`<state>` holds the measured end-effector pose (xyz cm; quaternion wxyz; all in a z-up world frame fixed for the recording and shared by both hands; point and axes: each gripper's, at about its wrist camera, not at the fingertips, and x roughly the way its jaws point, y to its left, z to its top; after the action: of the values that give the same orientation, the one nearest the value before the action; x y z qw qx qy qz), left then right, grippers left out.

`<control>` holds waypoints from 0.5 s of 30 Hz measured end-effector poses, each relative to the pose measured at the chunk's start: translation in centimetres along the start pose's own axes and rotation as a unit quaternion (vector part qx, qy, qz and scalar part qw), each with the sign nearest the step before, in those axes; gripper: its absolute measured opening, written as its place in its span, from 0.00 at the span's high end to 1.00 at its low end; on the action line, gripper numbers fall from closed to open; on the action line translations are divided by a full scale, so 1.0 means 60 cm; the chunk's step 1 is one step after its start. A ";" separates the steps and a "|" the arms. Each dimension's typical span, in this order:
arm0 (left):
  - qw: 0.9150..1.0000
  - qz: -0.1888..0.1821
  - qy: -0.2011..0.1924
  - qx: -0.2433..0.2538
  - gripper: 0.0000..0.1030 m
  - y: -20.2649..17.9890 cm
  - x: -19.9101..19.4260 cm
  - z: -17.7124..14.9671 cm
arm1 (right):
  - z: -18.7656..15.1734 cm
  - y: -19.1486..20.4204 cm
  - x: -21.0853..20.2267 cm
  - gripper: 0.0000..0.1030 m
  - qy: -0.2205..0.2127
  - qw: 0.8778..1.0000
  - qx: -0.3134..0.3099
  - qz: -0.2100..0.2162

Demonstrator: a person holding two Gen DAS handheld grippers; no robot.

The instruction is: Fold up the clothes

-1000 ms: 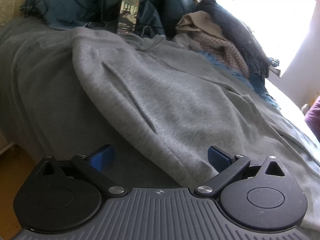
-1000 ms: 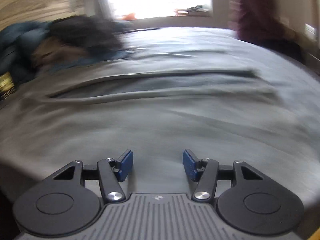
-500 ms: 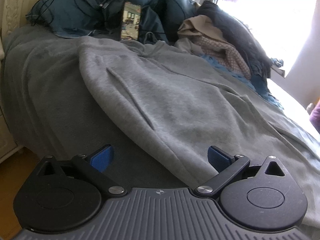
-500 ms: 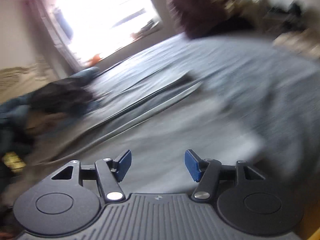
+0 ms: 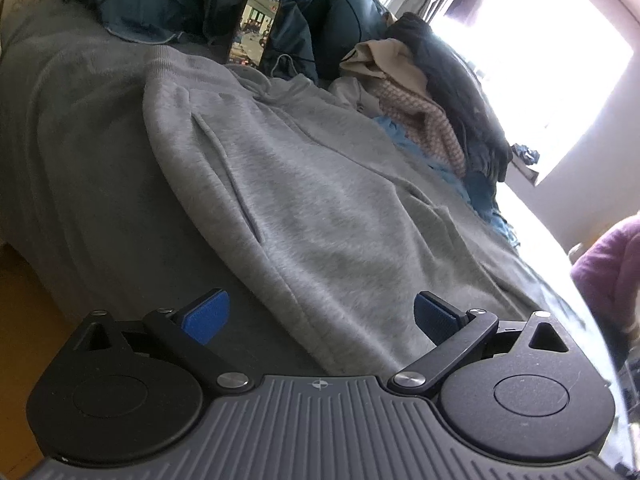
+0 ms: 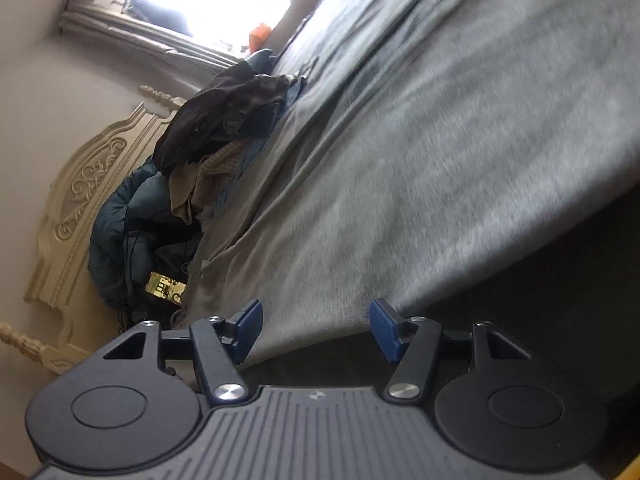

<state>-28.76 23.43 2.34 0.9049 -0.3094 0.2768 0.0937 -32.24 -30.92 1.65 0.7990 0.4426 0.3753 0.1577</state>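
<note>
The left tool (image 5: 320,316) is hovering low over the near edge of the bed (image 5: 72,152), its blue pads (image 5: 206,316) standing wide apart and gripping nothing. The hem of the light grey sweatpants (image 5: 320,208) is lying between those pads, just ahead of the tool, without either pad pressing on it. From there the sweatpants are stretching away from the tool across the darker grey bed cover, their ribbed waistband at the far end. Beyond the waistband, a lit phone (image 5: 254,26) is leaning against a dark teal duvet (image 5: 160,4) strung with black cables. Ahead and to the right of the tool, a heap of clothes (image 5: 432,92) is sitting near the bright window (image 5: 560,60). At the right edge a person's purple sleeve (image 5: 608,264) is showing.

The right tool (image 6: 316,326) is tilting strongly to one side, so the bed is running slantwise in its view. Its jaws are standing partly open and are empty, with the edge of the grey fabric (image 6: 420,184) lying just ahead between the pads, though I cannot tell whether this is the sweatpants or the cover. Farther off to the left of this tool, the same clothes heap, duvet and glowing phone are lying below a carved cream headboard (image 6: 92,184), with the window beyond.
</note>
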 end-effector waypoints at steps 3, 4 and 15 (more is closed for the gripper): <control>1.000 -0.001 0.008 -0.013 0.04 0.006 0.007 -0.004 | -0.002 -0.004 0.002 0.40 0.002 1.000 0.006 0.004; 1.000 -0.002 0.012 -0.019 0.04 0.010 0.012 -0.007 | -0.003 -0.006 0.001 0.40 0.002 1.000 0.008 0.004; 0.998 -0.017 -0.005 -0.056 0.16 0.038 0.044 0.013 | 0.003 -0.030 -0.020 0.40 -0.029 0.998 0.063 0.002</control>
<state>-27.01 25.74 0.23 0.8889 -0.3640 0.2613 0.0952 -33.09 -32.71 0.79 0.7798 0.4972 0.3603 0.1220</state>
